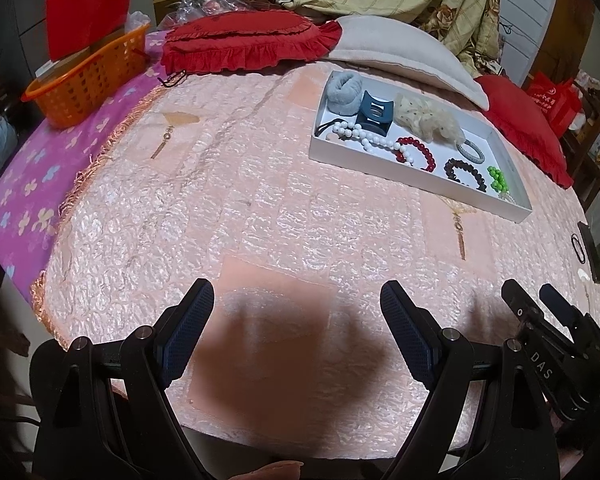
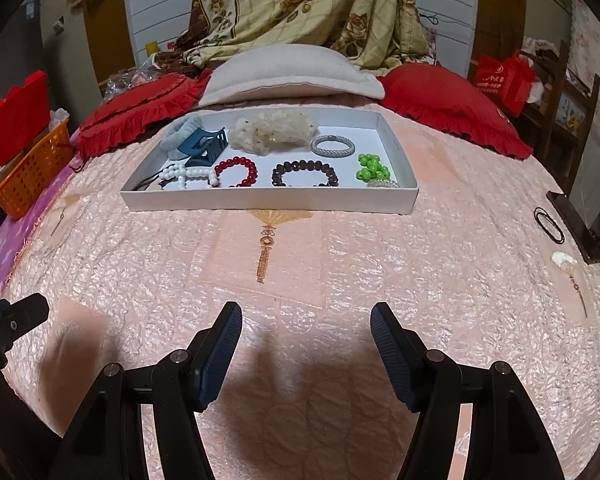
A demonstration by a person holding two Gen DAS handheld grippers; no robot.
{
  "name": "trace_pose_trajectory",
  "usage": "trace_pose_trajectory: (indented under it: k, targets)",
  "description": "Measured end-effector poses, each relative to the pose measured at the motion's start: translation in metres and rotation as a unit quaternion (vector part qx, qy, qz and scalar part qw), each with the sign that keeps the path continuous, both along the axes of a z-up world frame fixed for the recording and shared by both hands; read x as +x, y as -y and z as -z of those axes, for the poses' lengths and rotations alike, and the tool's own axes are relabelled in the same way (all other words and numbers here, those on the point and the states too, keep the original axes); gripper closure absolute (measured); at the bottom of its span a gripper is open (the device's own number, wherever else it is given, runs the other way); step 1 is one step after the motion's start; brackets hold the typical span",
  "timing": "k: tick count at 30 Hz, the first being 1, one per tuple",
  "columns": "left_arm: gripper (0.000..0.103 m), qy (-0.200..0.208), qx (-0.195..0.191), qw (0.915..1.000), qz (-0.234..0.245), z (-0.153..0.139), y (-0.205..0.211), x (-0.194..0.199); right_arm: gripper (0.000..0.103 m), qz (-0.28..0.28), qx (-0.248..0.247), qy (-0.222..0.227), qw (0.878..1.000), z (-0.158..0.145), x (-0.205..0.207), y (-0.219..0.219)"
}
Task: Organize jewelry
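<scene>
A white tray (image 2: 268,200) lies on the pink quilted bedspread ahead of both grippers. It holds a red bead bracelet (image 2: 238,170), a dark bead bracelet (image 2: 305,171), a green bead bracelet (image 2: 370,167), white beads (image 2: 182,173), a silver bangle (image 2: 333,145), a blue claw clip (image 2: 204,145), a grey scrunchie (image 2: 180,130) and a cream scrunchie (image 2: 274,130). My right gripper (image 2: 306,344) hovers open over bare quilt, well short of the tray. My left gripper (image 1: 296,328) is open too, empty, with the tray (image 1: 384,164) far ahead to its right. A black hair tie (image 2: 549,219) lies on the quilt at the right.
An orange basket (image 1: 88,80) with a red box sits at the far left on a purple sheet. Red ruffled cushions (image 2: 456,106) and a beige pillow (image 2: 292,74) line the back. A small white ornament (image 2: 563,259) and a dark object (image 2: 576,224) lie by the bed's right edge.
</scene>
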State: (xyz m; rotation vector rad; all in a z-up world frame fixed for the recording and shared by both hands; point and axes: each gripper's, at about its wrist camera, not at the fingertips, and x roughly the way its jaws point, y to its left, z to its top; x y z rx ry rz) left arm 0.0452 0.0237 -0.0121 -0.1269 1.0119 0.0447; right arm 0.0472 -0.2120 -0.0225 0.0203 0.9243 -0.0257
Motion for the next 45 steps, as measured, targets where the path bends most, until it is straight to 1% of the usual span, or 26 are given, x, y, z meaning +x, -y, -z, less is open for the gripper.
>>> trace_pose_trajectory:
  k: [8,12,17,26,41,45]
  targets:
    - [0.018,-0.001,0.004,1.0000,0.004,0.001,0.001,-0.001,0.038,0.014,0.006,0.000,1.000,0.000,0.000,0.007]
    - [0.018,-0.004,0.005,1.0000,0.001,0.002,0.001,0.000,0.038,0.009,0.009,-0.006,1.000,0.003,0.000,0.004]
    - [0.018,-0.001,0.010,0.9999,0.000,0.002,0.002,0.000,0.038,0.002,0.010,-0.002,1.000,0.002,0.000,0.002]
    - [0.018,-0.007,0.018,0.9998,-0.001,0.006,0.007,0.001,0.038,0.004,0.023,-0.005,1.000,0.007,0.001,0.006]
    - [0.018,0.002,0.026,0.9996,0.013,-0.001,0.015,-0.003,0.038,0.012,0.021,0.006,1.000,-0.001,-0.003,0.011]
    - [0.018,0.003,0.020,0.9997,0.011,-0.001,0.012,-0.003,0.038,0.011,0.015,0.010,1.000,-0.001,-0.004,0.011]
